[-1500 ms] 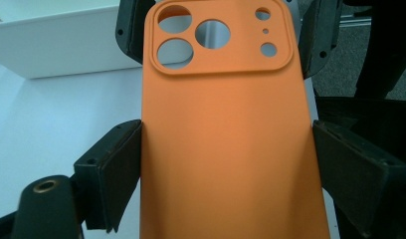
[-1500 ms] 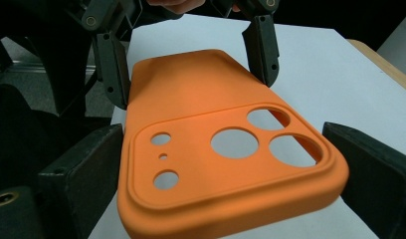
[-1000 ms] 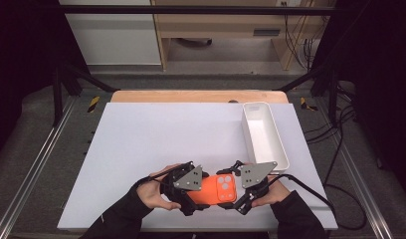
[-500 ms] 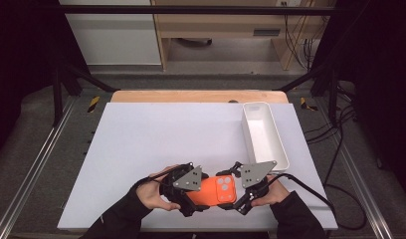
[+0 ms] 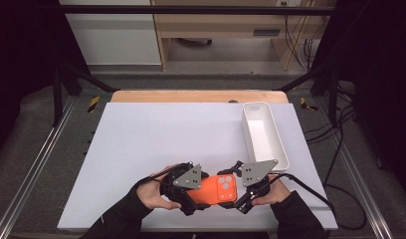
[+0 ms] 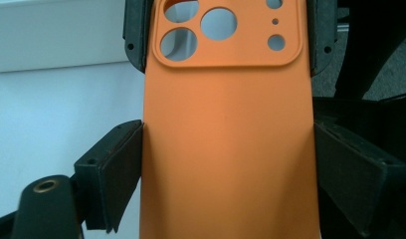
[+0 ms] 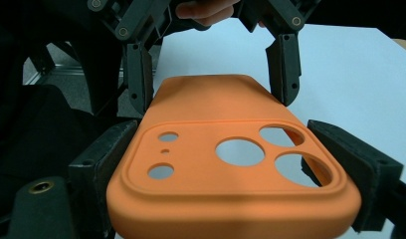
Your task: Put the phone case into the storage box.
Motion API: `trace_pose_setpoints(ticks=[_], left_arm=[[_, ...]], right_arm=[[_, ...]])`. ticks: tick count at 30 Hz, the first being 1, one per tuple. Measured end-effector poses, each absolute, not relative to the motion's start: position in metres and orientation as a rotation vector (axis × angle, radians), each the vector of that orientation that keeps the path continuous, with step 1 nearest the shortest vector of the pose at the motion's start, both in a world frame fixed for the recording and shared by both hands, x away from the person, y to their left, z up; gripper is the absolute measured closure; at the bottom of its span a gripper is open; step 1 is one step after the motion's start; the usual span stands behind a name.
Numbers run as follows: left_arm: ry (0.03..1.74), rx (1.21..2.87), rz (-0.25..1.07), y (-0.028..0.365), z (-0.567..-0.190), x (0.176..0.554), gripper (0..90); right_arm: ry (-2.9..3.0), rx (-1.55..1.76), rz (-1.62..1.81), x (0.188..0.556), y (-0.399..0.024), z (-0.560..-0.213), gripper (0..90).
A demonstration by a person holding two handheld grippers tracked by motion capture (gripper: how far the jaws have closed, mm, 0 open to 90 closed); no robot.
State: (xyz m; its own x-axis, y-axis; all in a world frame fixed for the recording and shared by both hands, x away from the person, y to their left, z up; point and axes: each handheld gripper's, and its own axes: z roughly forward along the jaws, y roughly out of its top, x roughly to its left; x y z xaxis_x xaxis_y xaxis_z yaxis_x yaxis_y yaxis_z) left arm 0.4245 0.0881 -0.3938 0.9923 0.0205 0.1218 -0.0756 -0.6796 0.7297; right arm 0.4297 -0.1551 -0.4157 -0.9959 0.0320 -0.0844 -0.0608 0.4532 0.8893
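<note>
Progress looks midway: we hold the orange phone case (image 5: 213,189) at the lower middle of the frame, above the tabletop (image 5: 156,139), left tool (image 5: 193,191) and right tool (image 5: 234,195) each clamped on one end. White tray (image 5: 280,149) waits empty at right.

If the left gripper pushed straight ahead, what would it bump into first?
Probably the right gripper. The left gripper points along the orange case both hold, and the right one's jaws clamp its far end, straight ahead.
</note>
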Motion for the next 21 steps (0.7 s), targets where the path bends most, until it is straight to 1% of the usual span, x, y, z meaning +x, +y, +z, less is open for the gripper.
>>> trace_pose_setpoints(ticks=[4,14,21], left_arm=[[-0.014,2.294,0.151,0.091,-0.390,0.425,10.0],[0.087,2.250,0.164,0.109,-0.382,0.431,3.0],[0.133,2.257,0.156,0.115,-0.382,0.434,0.6]], right_arm=[[2.605,-0.011,1.578,0.431,-0.157,-0.414,16.2],[2.596,0.026,1.534,0.432,-0.162,-0.409,16.1],[2.613,0.048,1.492,0.433,-0.165,-0.404,16.1]])
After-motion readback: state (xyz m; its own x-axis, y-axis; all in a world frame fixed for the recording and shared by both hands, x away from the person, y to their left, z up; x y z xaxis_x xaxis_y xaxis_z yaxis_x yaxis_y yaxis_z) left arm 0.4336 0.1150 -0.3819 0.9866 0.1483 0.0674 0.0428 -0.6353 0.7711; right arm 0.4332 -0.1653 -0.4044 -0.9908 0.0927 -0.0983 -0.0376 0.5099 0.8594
